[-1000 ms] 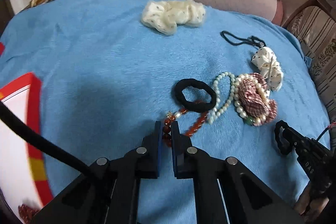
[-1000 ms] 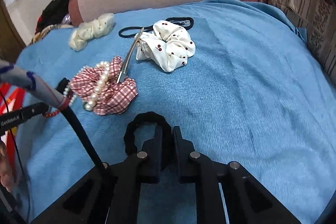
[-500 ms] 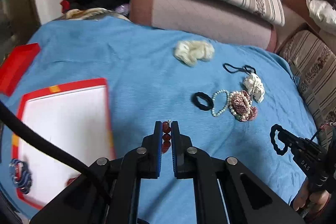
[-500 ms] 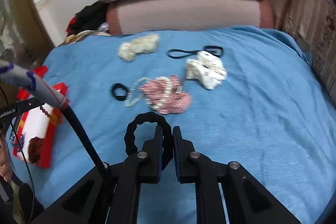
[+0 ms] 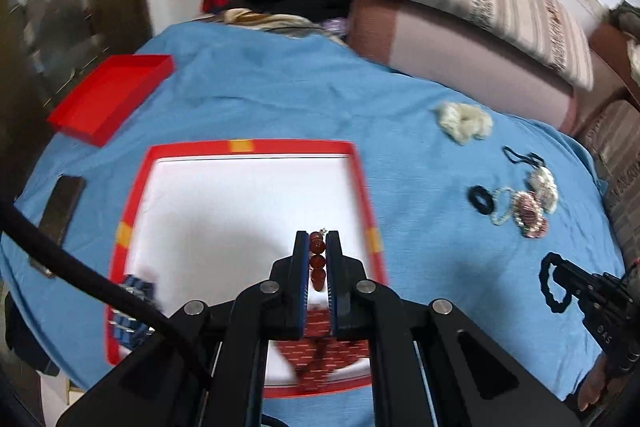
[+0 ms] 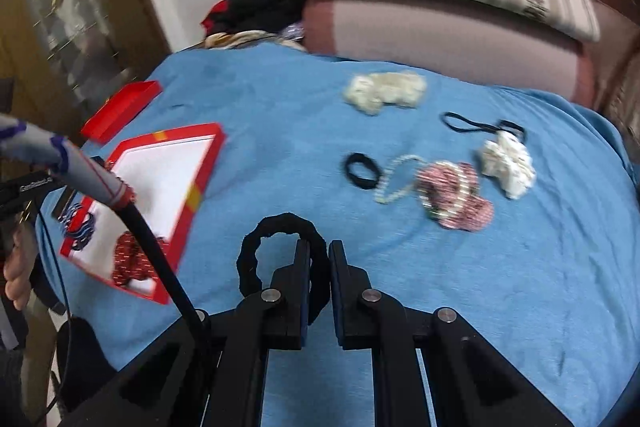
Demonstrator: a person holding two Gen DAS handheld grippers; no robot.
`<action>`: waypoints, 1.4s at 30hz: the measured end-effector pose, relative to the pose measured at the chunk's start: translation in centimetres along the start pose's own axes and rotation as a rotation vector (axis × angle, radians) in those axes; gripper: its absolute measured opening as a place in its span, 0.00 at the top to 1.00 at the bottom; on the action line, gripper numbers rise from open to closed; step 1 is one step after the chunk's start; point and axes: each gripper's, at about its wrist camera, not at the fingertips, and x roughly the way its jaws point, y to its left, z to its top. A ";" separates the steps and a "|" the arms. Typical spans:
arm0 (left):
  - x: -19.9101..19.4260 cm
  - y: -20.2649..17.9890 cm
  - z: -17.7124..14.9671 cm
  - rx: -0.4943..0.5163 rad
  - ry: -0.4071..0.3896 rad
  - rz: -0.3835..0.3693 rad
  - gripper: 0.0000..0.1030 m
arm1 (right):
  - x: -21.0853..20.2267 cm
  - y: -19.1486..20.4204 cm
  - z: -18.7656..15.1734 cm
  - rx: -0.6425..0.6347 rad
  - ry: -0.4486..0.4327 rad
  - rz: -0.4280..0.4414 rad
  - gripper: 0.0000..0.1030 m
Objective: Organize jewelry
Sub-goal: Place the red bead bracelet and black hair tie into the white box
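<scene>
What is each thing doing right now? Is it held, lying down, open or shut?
Left gripper: shut on the red bead bracelet, over the box.
Right gripper: shut on the black scrunchie, held up.
Red box: open, some pieces already inside.
Red lid: off, lying beside the box.
Pearl necklace: lying loose on the blue blanket.
Checked scrunchie: lying on the blanket.
</scene>
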 end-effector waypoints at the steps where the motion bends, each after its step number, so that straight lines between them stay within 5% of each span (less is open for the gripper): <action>1: 0.0 0.6 -0.1 -0.005 0.000 0.007 0.93 | 0.3 0.8 0.3 -0.006 0.004 0.016 0.90; 9: 1.2 5.8 0.7 -0.038 -0.002 0.070 0.93 | 3.6 7.8 3.4 -0.061 0.037 0.143 0.90; 21: 7.1 11.8 2.9 -0.115 0.053 0.108 0.93 | 12.8 17.7 5.3 -0.202 0.150 0.191 0.90; 39: 10.3 14.1 2.8 -0.156 0.071 0.123 0.93 | 18.1 18.9 4.9 -0.188 0.223 0.200 0.89; 42: 10.0 13.9 2.9 -0.148 0.067 0.131 0.86 | 18.1 18.8 5.0 -0.188 0.225 0.204 0.86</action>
